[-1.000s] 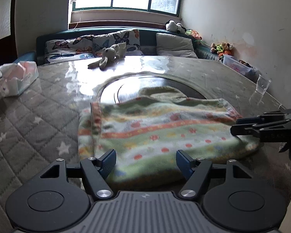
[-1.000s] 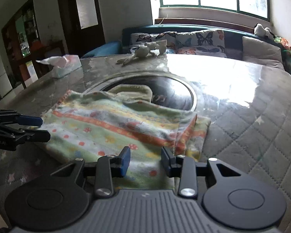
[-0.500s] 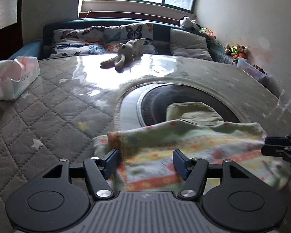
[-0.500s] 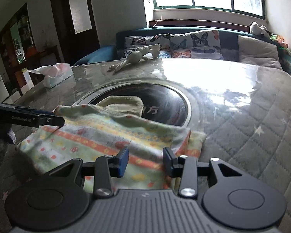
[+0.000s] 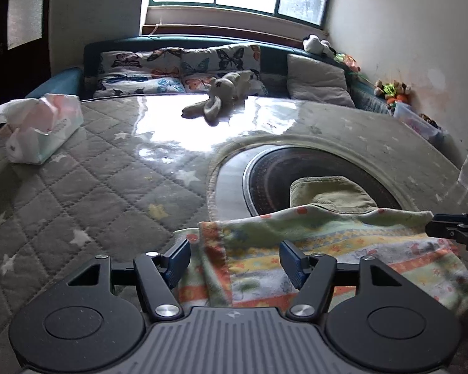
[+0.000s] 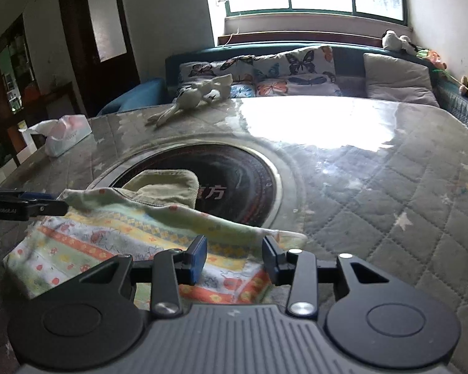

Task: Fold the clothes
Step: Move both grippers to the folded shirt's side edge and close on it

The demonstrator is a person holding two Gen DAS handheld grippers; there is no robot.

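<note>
- The left gripper (image 5: 234, 258) stands with its blue-padded jaws apart and opening a little; the folded left edge of the striped, flower-printed cotton garment (image 5: 343, 249) lies between them, yet the pads do not press on it; I judge nothing is held.
- The right gripper (image 6: 234, 255) has its jaws narrower but also apart; the garment's right end runs between and under them, and no pinch shows; from the left wrist view its tip sits at the garment's far right corner.
- The garment lies directly ahead of and beneath both claws, spread flat in a wide band from one claw to the other; its far edge overlaps the rim of the round dark glass hob (image 6: 234, 180) set into the table; this flat, stretched lie probably suits the next fold, each claw taking one end.
- An olive-green corduroy piece (image 5: 330, 194) pokes out beyond the garment's far edge, ahead of both claws; whether it is part of the garment or a separate cloth I cannot tell.
- The grey quilted, star-printed table cover (image 5: 78, 193) under clear plastic gives a smooth surface, so cloth may slide when pulled.
- Far ahead left of the left claw rests a white tissue pack (image 5: 43, 127); straight ahead, well apart, lies a beige plush rabbit (image 5: 221, 96); both sit clear of the folding area.
</note>
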